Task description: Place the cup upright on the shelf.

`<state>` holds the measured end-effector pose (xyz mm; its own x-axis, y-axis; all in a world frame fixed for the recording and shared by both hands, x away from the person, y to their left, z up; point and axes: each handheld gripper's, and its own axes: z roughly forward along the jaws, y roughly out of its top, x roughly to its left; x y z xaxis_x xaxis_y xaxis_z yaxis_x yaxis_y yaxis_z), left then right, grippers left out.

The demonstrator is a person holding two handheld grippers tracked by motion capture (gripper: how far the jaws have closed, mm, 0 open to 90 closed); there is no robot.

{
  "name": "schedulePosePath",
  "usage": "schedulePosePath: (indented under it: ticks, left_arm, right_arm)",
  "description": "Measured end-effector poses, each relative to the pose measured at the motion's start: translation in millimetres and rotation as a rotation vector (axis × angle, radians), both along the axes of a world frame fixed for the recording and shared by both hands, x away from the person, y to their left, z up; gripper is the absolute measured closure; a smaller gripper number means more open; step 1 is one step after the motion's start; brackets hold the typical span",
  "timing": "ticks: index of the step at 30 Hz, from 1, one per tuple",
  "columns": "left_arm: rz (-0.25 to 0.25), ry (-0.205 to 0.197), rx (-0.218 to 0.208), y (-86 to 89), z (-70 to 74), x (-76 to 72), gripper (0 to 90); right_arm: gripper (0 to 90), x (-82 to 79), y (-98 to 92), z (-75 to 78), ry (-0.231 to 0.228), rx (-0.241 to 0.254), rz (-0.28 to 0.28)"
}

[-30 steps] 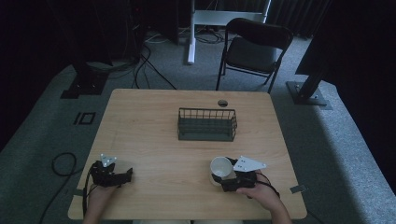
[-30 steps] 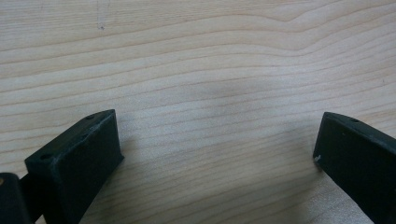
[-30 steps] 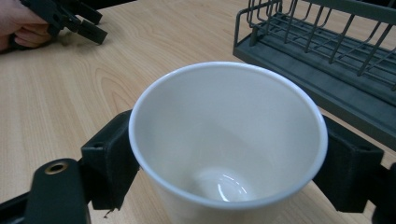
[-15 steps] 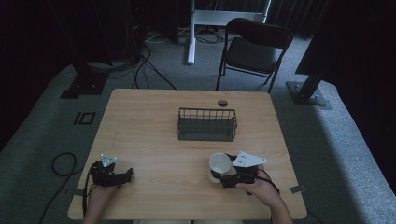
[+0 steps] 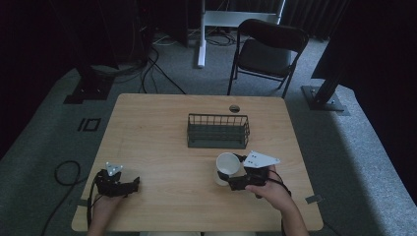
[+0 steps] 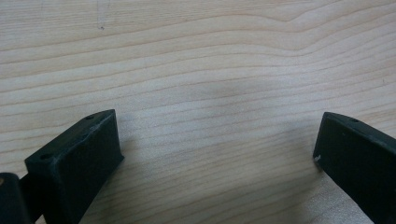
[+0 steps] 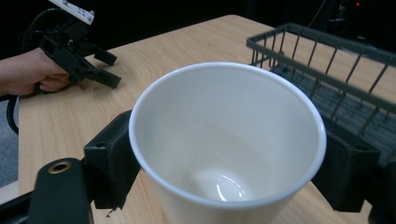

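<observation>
A white paper cup [image 5: 227,164] [image 7: 229,140] is held between the jaws of my right gripper [image 5: 236,178] [image 7: 229,168], lifted and tilted above the table's front right part. The cup is empty inside. A dark wire basket [image 5: 218,131] [image 7: 327,65] stands at the table's middle, just beyond the cup. My left gripper [image 5: 129,186] [image 6: 215,154] rests low over the wooden table [image 5: 157,147] near its front left corner, jaws wide apart with bare wood between them. In the right gripper view the left gripper [image 7: 100,65] is seen farther off, in a hand.
A small round dark hole [image 5: 234,108] sits in the tabletop behind the basket. A black folding chair [image 5: 265,49] stands beyond the far edge. Cables and stand bases lie on the grey floor around the table.
The right gripper has shifted the cup slightly left and up, tilting it. The left gripper has stayed where it was.
</observation>
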<state>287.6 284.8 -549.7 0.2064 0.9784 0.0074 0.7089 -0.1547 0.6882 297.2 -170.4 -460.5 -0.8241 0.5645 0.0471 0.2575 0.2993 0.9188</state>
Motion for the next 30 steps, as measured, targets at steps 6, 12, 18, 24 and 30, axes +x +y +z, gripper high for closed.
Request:
schedulePosePath:
  ticks: [6,12,18,24,30]
  left_arm:
    - [0.000,0.000,-0.001,0.0,0.0,0.0,0.9]
    - [0.000,0.001,-0.001,0.0,0.1,0.0,0.9]
    - [0.001,0.001,0.000,-0.1,0.1,0.0,0.9]
    - [0.000,0.002,0.000,0.0,0.1,-0.1,0.9]
    - [0.000,0.002,-0.001,0.0,0.1,-0.1,0.9]
  right_arm:
    - [19.3,7.0,8.2,15.5,-0.020,0.008,-0.013]
    - [19.4,18.7,17.9,31.3,-0.041,0.010,-0.049]
    - [19.3,30.2,27.4,43.1,-0.061,0.031,-0.097]
    - [19.4,45.8,35.1,52.7,-0.071,0.046,-0.157]
    - [19.4,61.2,39.0,62.6,-0.085,0.051,-0.200]
